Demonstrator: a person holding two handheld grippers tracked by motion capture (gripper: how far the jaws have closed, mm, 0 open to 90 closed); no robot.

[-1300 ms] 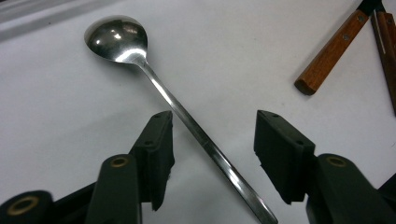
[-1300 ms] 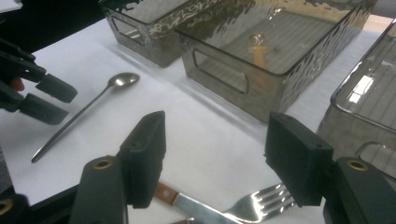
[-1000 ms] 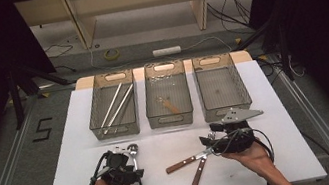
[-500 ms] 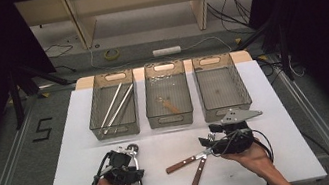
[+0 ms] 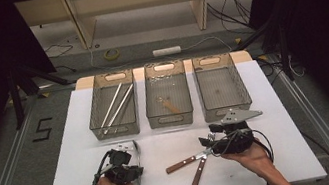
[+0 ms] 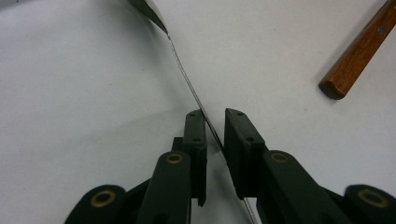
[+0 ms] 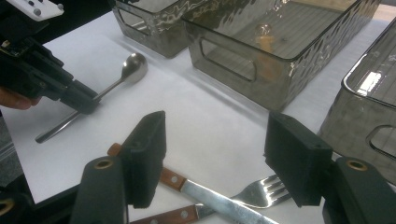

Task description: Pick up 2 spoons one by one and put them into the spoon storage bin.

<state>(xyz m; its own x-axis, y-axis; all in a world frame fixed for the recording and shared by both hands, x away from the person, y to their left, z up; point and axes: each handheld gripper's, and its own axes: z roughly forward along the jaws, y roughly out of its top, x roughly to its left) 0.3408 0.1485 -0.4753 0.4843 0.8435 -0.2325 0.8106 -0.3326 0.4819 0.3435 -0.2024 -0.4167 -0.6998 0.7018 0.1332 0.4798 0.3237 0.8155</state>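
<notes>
White table (image 5: 278, 119) in a dark room, three smoked plastic bins along its far edge. A metal spoon (image 5: 136, 165) lies at front left. The left gripper (image 6: 215, 123) has just been closing, its jaws straddling the spoon's handle, with a sliver of gap showing. The right gripper (image 7: 215, 158) hangs with jaws wide apart above a wooden-handled fork (image 7: 261, 191) and knife (image 7: 210, 193), gripping neither. The left bin (image 5: 114, 112) holds two long rods.
</notes>
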